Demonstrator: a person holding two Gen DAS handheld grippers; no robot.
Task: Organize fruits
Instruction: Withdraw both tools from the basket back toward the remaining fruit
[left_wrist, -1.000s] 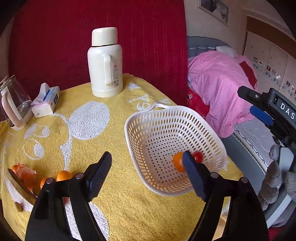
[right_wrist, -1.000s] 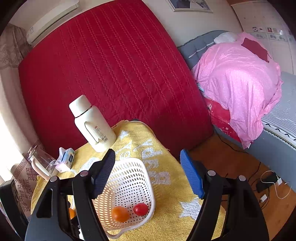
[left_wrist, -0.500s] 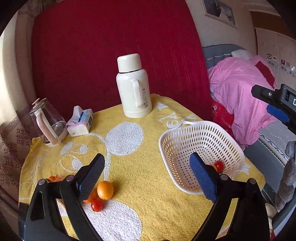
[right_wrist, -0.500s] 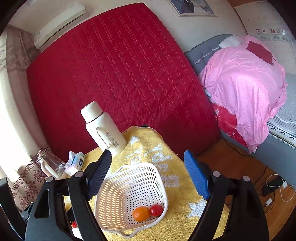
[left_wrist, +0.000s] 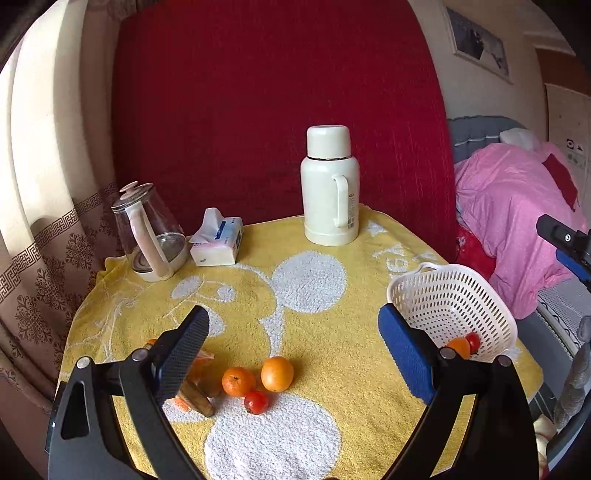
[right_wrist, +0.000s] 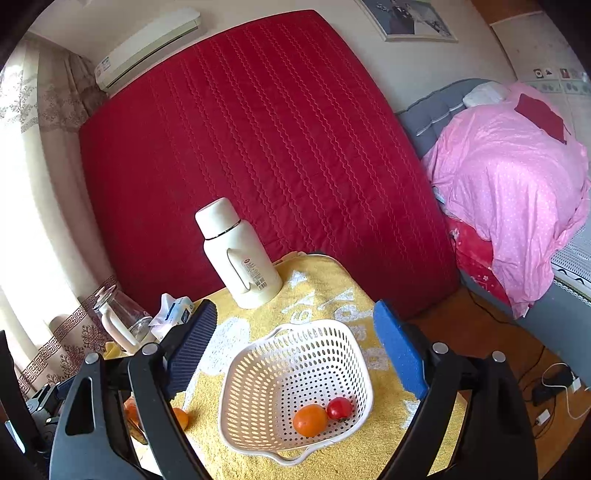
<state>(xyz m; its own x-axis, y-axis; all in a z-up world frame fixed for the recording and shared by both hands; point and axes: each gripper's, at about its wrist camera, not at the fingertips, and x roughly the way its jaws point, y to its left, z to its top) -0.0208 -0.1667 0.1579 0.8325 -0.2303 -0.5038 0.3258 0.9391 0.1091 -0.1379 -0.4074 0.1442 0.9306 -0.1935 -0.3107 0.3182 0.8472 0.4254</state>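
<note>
A white perforated basket (left_wrist: 454, 302) (right_wrist: 295, 373) stands at the table's right side and holds an orange (right_wrist: 310, 420) and a small red tomato (right_wrist: 340, 408). On the yellow towel lie two oranges (left_wrist: 277, 373) (left_wrist: 238, 381) and a red tomato (left_wrist: 256, 402), near the front left. My left gripper (left_wrist: 291, 350) is open and empty, above and just behind these loose fruits. My right gripper (right_wrist: 295, 343) is open and empty, above the basket. Part of it shows at the right edge of the left wrist view (left_wrist: 565, 240).
A cream thermos (left_wrist: 330, 192) stands at the back. A tissue pack (left_wrist: 218, 242) and a glass kettle (left_wrist: 149, 229) stand at the back left. Orange peel and a brown-handled tool (left_wrist: 195, 397) lie left of the loose fruits. A pink-covered bed (right_wrist: 513, 184) is off to the right.
My left gripper has swung left and pulled back from the basket, so the loose fruits now lie between its fingers. My right gripper has shifted a little over the basket. Both stay open.
</note>
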